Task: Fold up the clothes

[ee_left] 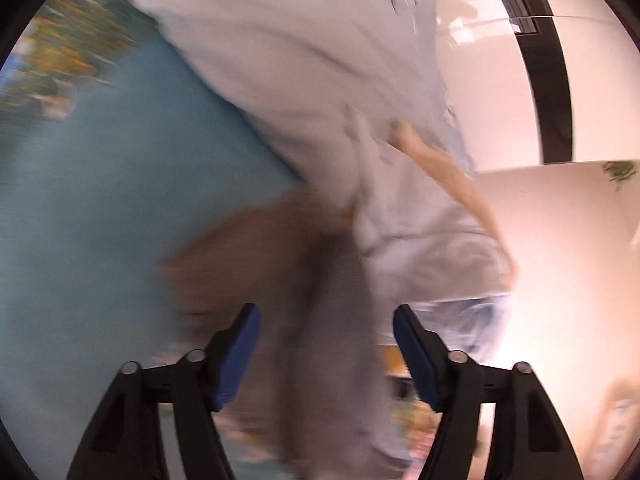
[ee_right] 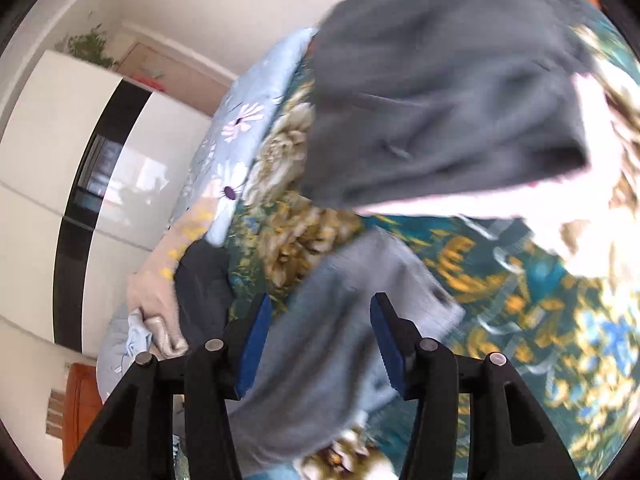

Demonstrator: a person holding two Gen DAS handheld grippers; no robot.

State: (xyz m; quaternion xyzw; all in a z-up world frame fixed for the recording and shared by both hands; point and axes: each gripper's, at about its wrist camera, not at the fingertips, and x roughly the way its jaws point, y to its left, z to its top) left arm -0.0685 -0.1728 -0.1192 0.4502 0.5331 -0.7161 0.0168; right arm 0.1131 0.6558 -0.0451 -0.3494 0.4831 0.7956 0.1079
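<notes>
In the left wrist view my left gripper is open, its blue pads wide apart, with blurred grey cloth passing between and below them. A pale lilac garment fills the upper middle; a bare arm reaches across it. In the right wrist view my right gripper is open over a grey-blue garment that lies between its pads on the floral bedspread. A dark grey garment lies beyond it. Both views are motion-blurred.
A heap of clothes and a light blue flowered quilt lie at the bed's left side. A white wardrobe with a black strip stands behind. The left wrist view shows a teal surface and white wall.
</notes>
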